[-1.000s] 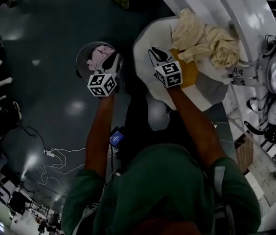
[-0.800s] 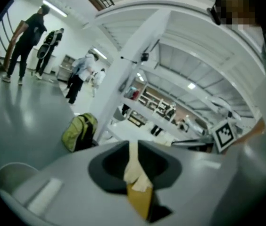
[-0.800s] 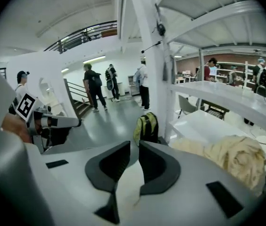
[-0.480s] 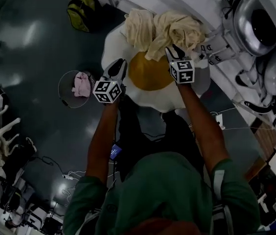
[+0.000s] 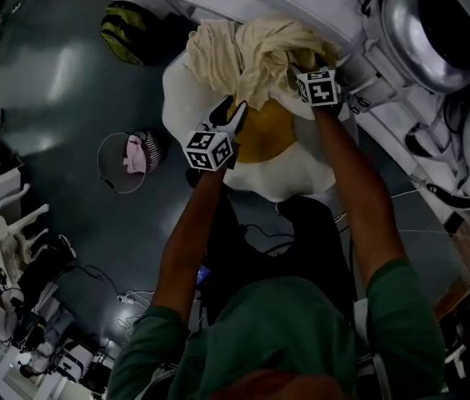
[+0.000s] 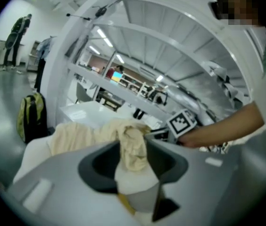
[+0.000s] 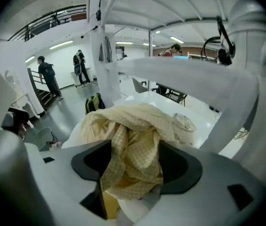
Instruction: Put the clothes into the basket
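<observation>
1. Both arms have swung across from the basket side to the white table [image 5: 295, 180]. A second ago the left gripper [image 5: 228, 117] hung over the basket [image 5: 108, 180] while the right gripper [image 5: 304, 61] was at the near part of the table. Now both reach into the pile of cream clothes [image 5: 256, 44] on the table's far side.
2. Both pairs of jaws have just been opening.
   - The right gripper's fingers stand spread at their widest. A checked cream fold of the pile fills the gap between them and hangs loose, not pinched.
   - The left gripper's fingers are also apart. A narrower cream fold rises in the gap between them and is not squeezed either.
3. The basket now sits on the floor well apart from both sets of fingers, out to the left of the left ones. A pink garment [image 5: 137, 152] already lies inside it.
4. What this likely means: one piece seems delivered, and the hands are back for the next load. The cream clothes still lie on the table, so the coming step is probably to close on the cloth and lift it clear.
</observation>
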`<state>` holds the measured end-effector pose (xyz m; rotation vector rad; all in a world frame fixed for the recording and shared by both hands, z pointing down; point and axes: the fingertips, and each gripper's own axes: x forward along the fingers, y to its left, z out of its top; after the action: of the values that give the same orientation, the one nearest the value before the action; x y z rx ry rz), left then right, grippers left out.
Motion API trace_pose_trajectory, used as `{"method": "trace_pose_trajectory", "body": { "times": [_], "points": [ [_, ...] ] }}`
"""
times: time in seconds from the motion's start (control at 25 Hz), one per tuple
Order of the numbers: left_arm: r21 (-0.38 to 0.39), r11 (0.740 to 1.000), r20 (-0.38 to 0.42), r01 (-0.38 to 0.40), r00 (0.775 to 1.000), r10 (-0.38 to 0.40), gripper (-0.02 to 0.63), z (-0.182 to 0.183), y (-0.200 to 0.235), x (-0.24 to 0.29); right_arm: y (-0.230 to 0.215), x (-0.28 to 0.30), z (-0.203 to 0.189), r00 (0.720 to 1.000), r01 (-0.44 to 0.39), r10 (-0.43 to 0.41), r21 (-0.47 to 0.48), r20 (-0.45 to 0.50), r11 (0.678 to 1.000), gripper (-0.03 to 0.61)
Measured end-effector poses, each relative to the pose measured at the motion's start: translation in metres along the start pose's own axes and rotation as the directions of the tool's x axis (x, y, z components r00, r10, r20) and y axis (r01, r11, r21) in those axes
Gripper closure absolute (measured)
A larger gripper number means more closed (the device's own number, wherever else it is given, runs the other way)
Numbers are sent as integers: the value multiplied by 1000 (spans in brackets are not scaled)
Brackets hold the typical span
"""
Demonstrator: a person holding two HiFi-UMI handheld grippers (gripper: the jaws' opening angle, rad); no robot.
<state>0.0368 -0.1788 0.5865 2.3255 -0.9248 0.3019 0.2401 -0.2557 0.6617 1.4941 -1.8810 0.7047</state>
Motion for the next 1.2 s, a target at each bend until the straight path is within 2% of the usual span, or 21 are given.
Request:
{"method": "trace_pose_trajectory", "body": {
  "times": [0.08, 0.24, 0.28, 0.32, 0.36, 0.52, 0.64, 0.8, 0.96, 1.08, 1.2],
  "points": [
    [-6, 1000, 1, -14, 1000, 14, 451, -7, -1, 12, -5, 18, -17, 998, -13, 12, -28, -60, 1000, 295],
    [-18, 999, 12, -36, 999, 36, 451, -15, -7, 33, -13, 34, -32, 987, -2, -35, -230, -158, 973, 306],
    [-22, 999, 14, -39, 999, 40, 451, -16, -8, 37, -13, 34, -34, 984, -6, -43, -272, -172, 962, 381],
    [-26, 999, 16, -43, 999, 43, 451, -18, -10, 41, -12, 32, -34, 983, -15, -41, -304, -177, 953, 486],
    [-31, 999, 19, -45, 999, 45, 451, -18, -13, 44, -10, 28, -32, 985, -28, -27, -318, -170, 948, 544],
    [-24, 999, 28, -38, 999, 38, 451, -13, -26, 51, 4, 0, -13, 996, -86, 83, -215, -24, 973, 555],
    [4, 1000, 36, -23, 999, 22, 451, -4, -35, 50, 27, -42, 7, 981, -134, 156, -176, 118, 975, 555],
    [53, 998, 50, -16, 999, 14, 449, 10, -39, 40, 70, -112, 45, 919, -207, 252, -174, 303, 963, 556],
    [125, 992, 89, -14, 996, 3, 422, 30, -43, 19, 120, -174, 81, 841, -293, 359, -217, 404, 931, 556],
    [172, 984, 162, -40, 987, 12, 398, 57, -40, -11, 165, -214, 113, 776, -355, 453, -290, 440, 889, 557],
    [194, 977, 265, -91, 964, 37, 388, 94, -31, -56, 222, -255, 148, 704, -396, 543, -382, 457, 835, 557]
  ]
}}
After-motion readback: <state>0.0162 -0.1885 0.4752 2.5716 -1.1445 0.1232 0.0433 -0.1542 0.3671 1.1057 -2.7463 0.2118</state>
